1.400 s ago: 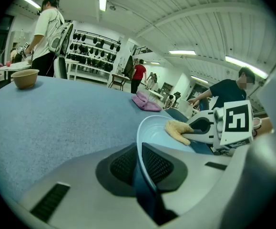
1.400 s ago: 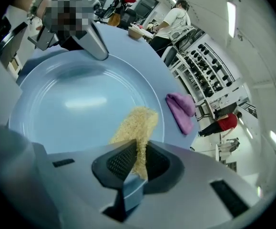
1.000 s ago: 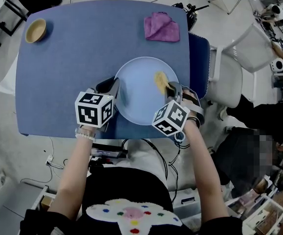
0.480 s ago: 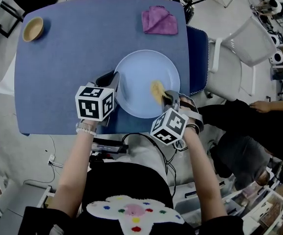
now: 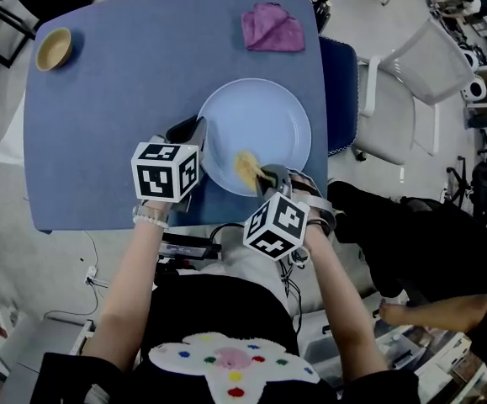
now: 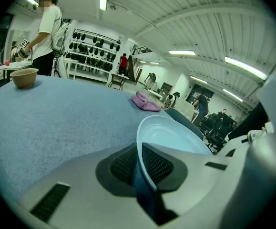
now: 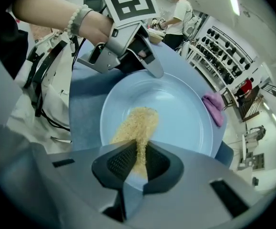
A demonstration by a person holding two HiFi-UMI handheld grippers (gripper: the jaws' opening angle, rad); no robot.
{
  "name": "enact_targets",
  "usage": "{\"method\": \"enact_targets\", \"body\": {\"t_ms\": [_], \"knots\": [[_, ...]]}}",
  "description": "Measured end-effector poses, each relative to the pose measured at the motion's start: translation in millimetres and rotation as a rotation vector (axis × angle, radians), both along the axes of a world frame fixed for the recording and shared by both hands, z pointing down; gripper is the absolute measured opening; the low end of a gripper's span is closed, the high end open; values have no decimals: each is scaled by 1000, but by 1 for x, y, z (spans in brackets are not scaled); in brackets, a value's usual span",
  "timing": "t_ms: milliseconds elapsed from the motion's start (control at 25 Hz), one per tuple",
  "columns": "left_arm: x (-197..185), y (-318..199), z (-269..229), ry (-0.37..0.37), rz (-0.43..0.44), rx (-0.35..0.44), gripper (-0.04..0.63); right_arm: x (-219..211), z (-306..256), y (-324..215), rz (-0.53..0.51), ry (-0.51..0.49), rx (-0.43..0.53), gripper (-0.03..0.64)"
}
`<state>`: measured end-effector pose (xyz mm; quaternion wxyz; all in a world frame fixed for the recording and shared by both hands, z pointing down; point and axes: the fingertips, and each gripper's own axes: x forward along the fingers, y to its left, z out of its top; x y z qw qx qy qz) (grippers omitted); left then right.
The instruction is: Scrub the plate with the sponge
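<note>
A pale blue plate (image 5: 264,120) lies on the blue table (image 5: 117,99), near its front edge. My left gripper (image 5: 199,133) is shut on the plate's left rim (image 6: 140,142), which runs between its two pads. A thin yellow sponge (image 5: 246,167) lies flat on the plate's near part, with my right gripper (image 5: 268,173) shut on its near end. In the right gripper view the sponge (image 7: 137,128) stretches away from the jaws across the plate (image 7: 180,113), and the left gripper (image 7: 147,63) grips the far rim.
A purple cloth (image 5: 273,27) lies at the table's far right and a small wooden bowl (image 5: 53,49) at its far left. A white chair (image 5: 411,82) stands to the right of the table. People stand in the room behind (image 6: 47,27).
My right gripper has dragged the sponge from the plate's right side down and left to its near edge. The left gripper has kept its hold on the rim.
</note>
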<state>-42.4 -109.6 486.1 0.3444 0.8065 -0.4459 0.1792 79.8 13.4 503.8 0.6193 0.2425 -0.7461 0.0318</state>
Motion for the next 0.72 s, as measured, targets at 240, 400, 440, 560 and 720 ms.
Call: {"method": "enact_targets", "body": {"t_ms": [240,400,440,560,720], "knots": [[-1,1,-1,-6,8,5,41,-29,-1,4,-41,-35,2,41],[-1,-1,-1,-8,9,5,41,-29,-1,4,-55,-31,8,41],[-1,-1,0,-9,9,5,41,-25,-1,4,-52,-28,5,41],[0,-1,0,-10,9,5,41,-11,0,4,-47,-5,6,41],[0,0,1,-12,6,7,41,15,1,-2,-78,88,56,41]]}}
